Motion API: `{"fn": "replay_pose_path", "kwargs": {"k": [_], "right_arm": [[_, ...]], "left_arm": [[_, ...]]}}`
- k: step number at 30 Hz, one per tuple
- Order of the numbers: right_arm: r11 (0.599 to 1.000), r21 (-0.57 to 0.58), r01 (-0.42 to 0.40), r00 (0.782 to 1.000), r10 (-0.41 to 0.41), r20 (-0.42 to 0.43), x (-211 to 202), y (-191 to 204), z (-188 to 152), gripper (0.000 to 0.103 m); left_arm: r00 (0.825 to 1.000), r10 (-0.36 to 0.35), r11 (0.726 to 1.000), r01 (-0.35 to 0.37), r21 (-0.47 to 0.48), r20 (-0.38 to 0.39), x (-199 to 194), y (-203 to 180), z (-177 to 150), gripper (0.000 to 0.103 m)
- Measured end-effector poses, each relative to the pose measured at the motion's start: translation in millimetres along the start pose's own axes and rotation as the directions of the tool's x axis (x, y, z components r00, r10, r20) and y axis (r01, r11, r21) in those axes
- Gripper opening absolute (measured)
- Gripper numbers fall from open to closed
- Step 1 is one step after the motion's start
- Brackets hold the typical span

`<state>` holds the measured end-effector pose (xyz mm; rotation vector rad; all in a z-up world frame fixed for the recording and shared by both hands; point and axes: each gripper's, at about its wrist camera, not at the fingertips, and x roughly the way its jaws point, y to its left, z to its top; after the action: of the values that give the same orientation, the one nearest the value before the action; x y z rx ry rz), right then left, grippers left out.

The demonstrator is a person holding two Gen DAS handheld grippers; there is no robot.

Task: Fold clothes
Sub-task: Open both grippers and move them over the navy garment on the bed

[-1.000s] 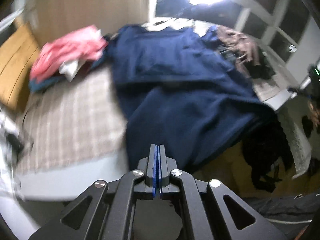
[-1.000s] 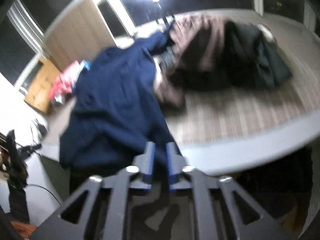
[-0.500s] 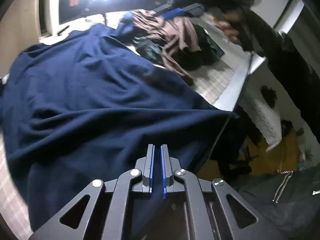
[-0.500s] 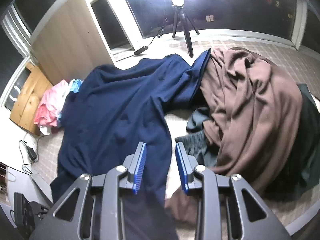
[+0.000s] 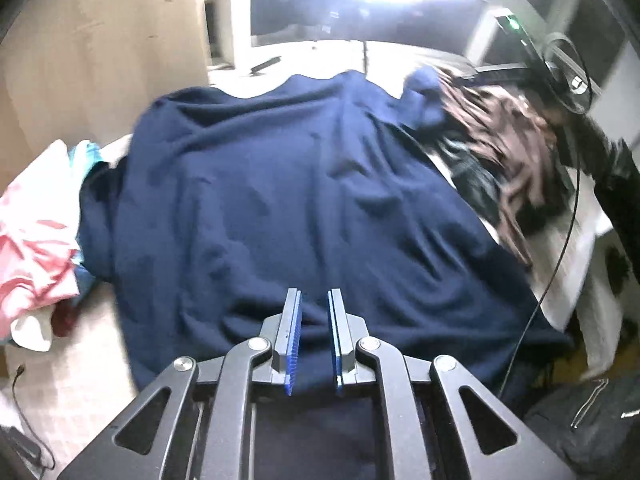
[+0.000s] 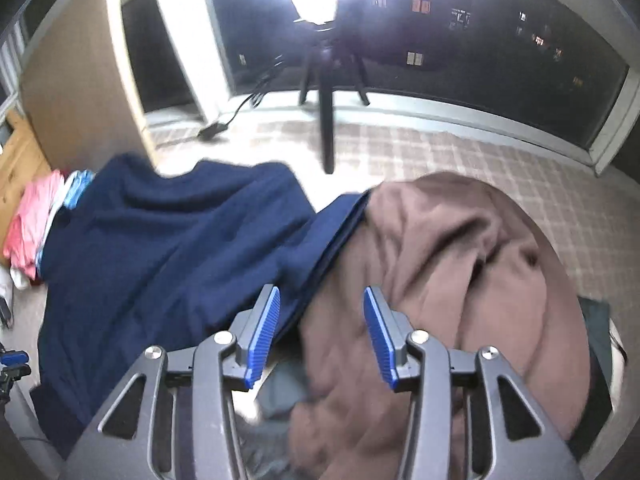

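Note:
A large navy blue garment (image 5: pixel 296 208) lies spread over the checked bed; it also shows in the right wrist view (image 6: pixel 172 240). My left gripper (image 5: pixel 314 308) hovers over its near hem, jaws a small gap apart, nothing between them. My right gripper (image 6: pixel 320 308) is wide open and empty, above the edge where the navy sleeve (image 6: pixel 332 232) meets a brown garment (image 6: pixel 452 280). A dark grey garment (image 6: pixel 284 392) lies under the brown one.
A pink garment pile (image 5: pixel 32 248) lies at the left of the bed, also in the right wrist view (image 6: pixel 28 228). A tripod (image 6: pixel 326 96) stands at the far window. A wooden wall (image 5: pixel 100 52) is behind. A black cable (image 5: pixel 560 248) hangs at right.
My left gripper opened from shut to a small gap and swung back over the navy garment's hem. My right gripper opened wider and moved right toward the brown garment.

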<state>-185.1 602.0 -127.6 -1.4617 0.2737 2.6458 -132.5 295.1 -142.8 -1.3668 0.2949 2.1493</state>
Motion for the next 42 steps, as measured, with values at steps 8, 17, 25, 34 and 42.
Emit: {"fn": "replay_pose_path", "kwargs": {"k": [8, 17, 25, 34, 42], "right_arm": [[0.987, -0.161, -0.010, 0.998, -0.001, -0.070, 14.7, 0.3, 10.7, 0.048], [0.971, -0.168, -0.171, 0.977, 0.145, -0.157, -5.7, 9.1, -82.9, 0.047], [0.983, -0.145, -0.115, 0.993, 0.117, 0.006, 6.7, -20.1, 1.3, 0.059], [0.962, -0.257, -0.092, 0.993, 0.068, -0.100, 113.7, 15.8, 62.0, 0.060], [0.903, -0.411, -0.124, 0.981, 0.049, -0.188, 145.5, 44.6, 48.9, 0.002]], "left_arm": [[0.996, -0.087, 0.995, 0.088, 0.049, -0.031, 37.6, -68.1, 28.0, 0.014], [0.974, -0.203, 0.970, 0.214, 0.118, -0.099, 63.8, -122.2, 28.1, 0.016], [0.977, -0.179, 0.973, 0.193, 0.124, -0.116, 71.6, -125.2, 35.3, 0.022], [0.982, -0.142, 0.988, 0.148, 0.043, -0.124, 76.5, -104.6, 24.3, 0.022], [0.984, -0.112, 0.993, 0.106, -0.050, -0.138, 78.4, -73.1, 8.2, 0.022]]}}
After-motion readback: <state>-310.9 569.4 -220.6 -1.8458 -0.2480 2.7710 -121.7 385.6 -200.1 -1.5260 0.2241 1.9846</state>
